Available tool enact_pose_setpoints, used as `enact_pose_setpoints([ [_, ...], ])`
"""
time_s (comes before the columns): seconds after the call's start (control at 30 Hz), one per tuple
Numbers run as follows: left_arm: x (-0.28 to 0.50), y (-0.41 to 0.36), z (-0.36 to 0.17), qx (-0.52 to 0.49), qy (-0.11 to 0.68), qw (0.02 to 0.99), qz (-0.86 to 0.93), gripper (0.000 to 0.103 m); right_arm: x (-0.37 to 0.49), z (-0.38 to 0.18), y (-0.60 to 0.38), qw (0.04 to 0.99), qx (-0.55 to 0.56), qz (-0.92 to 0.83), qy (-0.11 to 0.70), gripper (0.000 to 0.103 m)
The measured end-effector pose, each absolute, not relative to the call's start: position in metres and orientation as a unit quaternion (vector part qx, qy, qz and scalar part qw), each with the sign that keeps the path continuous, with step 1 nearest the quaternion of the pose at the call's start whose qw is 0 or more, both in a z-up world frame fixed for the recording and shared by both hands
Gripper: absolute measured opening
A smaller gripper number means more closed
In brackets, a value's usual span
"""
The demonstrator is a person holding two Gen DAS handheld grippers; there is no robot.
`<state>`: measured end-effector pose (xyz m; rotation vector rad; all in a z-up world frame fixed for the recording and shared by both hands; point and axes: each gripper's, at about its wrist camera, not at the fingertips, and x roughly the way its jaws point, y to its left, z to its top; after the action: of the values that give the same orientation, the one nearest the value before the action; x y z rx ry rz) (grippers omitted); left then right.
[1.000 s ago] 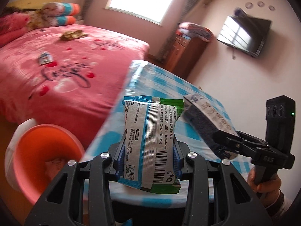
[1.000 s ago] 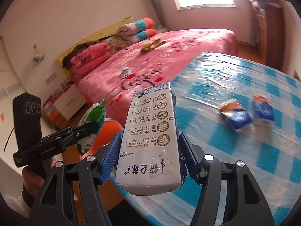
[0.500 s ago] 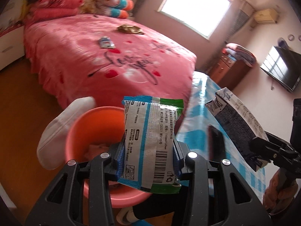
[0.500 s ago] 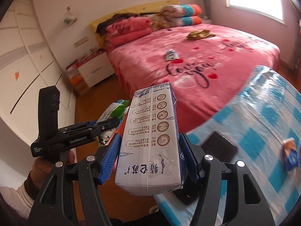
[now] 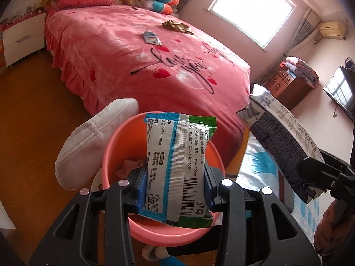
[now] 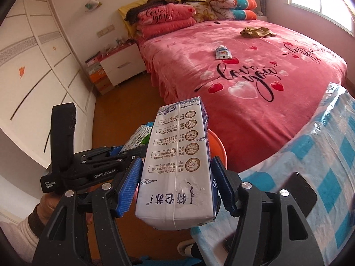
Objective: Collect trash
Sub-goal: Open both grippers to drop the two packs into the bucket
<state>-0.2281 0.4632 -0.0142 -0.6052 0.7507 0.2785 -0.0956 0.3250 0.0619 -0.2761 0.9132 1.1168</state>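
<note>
My left gripper (image 5: 175,188) is shut on a white, blue and green wet-wipe packet (image 5: 177,168) and holds it over the orange bucket (image 5: 159,226), which has crumpled paper inside. My right gripper (image 6: 175,188) is shut on a white and blue milk carton (image 6: 177,173), held upright just right of the bucket; the carton also shows in the left wrist view (image 5: 281,137). In the right wrist view the bucket (image 6: 218,147) is mostly hidden behind the carton. A small wrapper (image 5: 152,37) and a crumpled gold wrapper (image 5: 176,25) lie on the pink bed (image 5: 133,62).
A white slipper (image 5: 93,141) hangs on the bucket's left rim. A table with a blue checked cloth (image 6: 328,161) stands at the right, with a black phone (image 6: 299,190) near its edge. A white nightstand (image 6: 124,66) stands beside the bed on the wooden floor.
Both grippers have swung left from over the table to the bucket beside the bed. The packet now hangs over the bucket's mouth. Both grips are unchanged.
</note>
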Motion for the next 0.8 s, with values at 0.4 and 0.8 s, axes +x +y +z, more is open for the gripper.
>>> enact_pose_setpoints([
  [0.4, -0.234, 0.459, -0.004, -0.230, 0.338, 0.893, 0.186, 0.073, -0.076, 0.081, 0.295, 0.771, -0.054, 0.490, 0.404, 0.090],
  [0.8, -0.236, 0.423, 0.030, -0.173, 0.275, 0.930, 0.170, 0.080, -0.074, 0.091, 0.241, 0.807, -0.021, 0.450, 0.381, 0.093],
])
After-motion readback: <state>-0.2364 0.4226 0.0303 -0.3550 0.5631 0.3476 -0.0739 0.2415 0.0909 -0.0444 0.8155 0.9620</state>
